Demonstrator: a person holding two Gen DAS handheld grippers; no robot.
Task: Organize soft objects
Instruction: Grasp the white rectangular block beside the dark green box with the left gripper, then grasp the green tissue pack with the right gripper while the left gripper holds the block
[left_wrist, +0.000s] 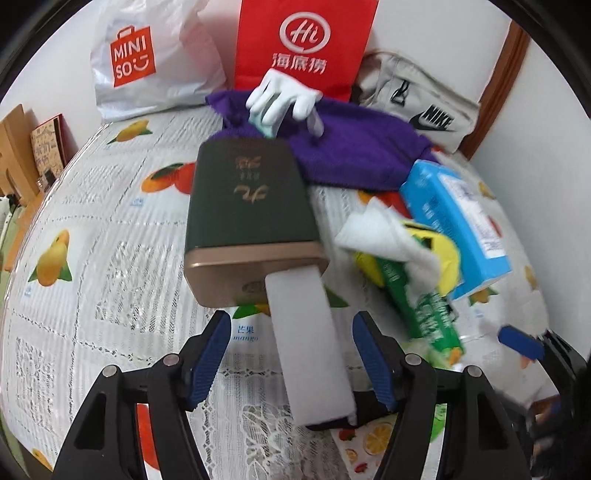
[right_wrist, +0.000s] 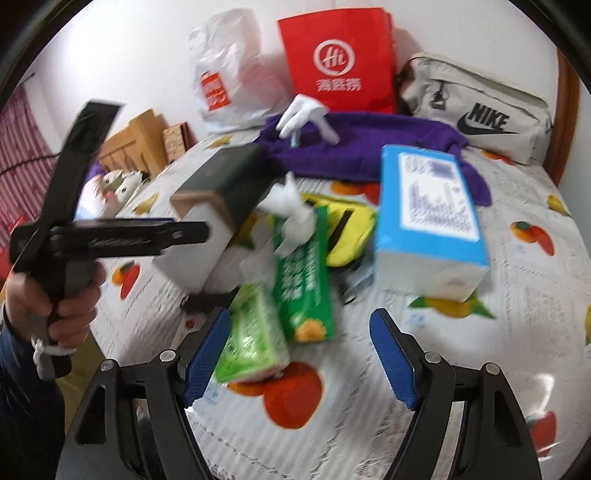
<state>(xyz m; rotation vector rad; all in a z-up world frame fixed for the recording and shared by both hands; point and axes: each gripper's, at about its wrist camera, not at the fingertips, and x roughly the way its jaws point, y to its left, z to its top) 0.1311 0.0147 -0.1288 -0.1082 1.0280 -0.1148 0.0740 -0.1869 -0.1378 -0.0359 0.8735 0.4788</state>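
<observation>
I am reaching over the bed (left_wrist: 92, 229), where the soft things are lying heaped in front of the red bag (left_wrist: 306, 40). My left hand-held gripper (left_wrist: 291, 354) is gaping around a white strip (left_wrist: 306, 343) sticking out of the dark box (left_wrist: 251, 206) without pinching it; my right hand-held gripper (right_wrist: 299, 354) is spread wide, empty, nearing the green tissue pack (right_wrist: 255, 343).
</observation>
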